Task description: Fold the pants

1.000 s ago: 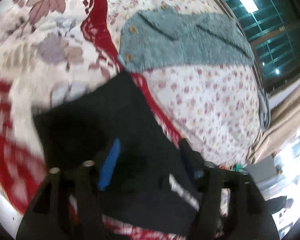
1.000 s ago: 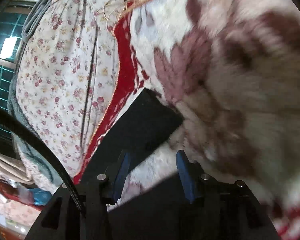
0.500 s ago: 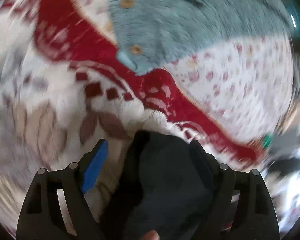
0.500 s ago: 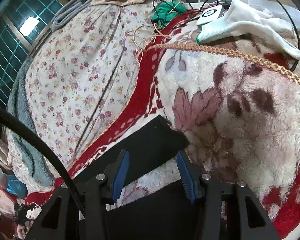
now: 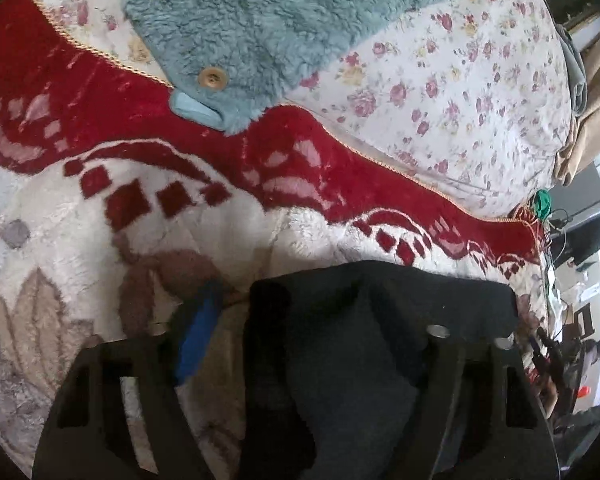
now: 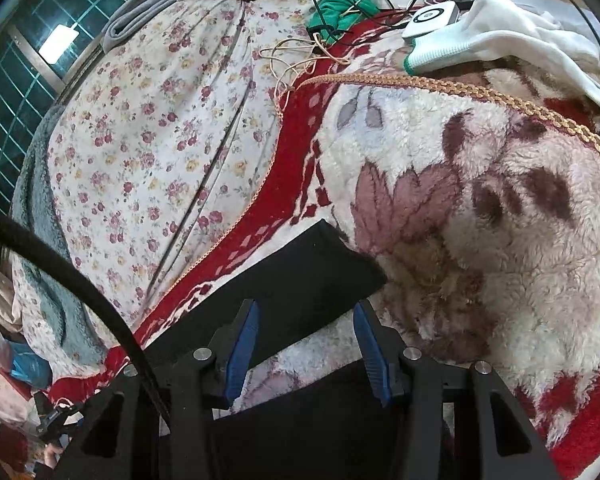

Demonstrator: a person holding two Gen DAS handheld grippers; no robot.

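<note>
The black pants [image 5: 364, 344] lie on the fleece blanket [image 5: 80, 216]. In the left wrist view a bunched part of them sits between the fingers of my left gripper [image 5: 312, 320], which is open; the right finger is hidden behind the cloth. In the right wrist view a flat black pant leg end [image 6: 300, 276] lies just beyond my right gripper [image 6: 306, 316], which is open and empty, with more black cloth [image 6: 324, 420] under it.
A teal fleece garment with wooden buttons [image 5: 268, 24] lies on the floral sheet [image 5: 460, 80]. White socks or cloth [image 6: 500, 36], a white device [image 6: 432, 20], cables and a green item [image 6: 340, 8] lie at the blanket's far edge.
My left gripper swung down over the blanket and let the black pants go, jaws now wide around the bunched cloth. The right gripper stayed open, its view steadied near the leg end.
</note>
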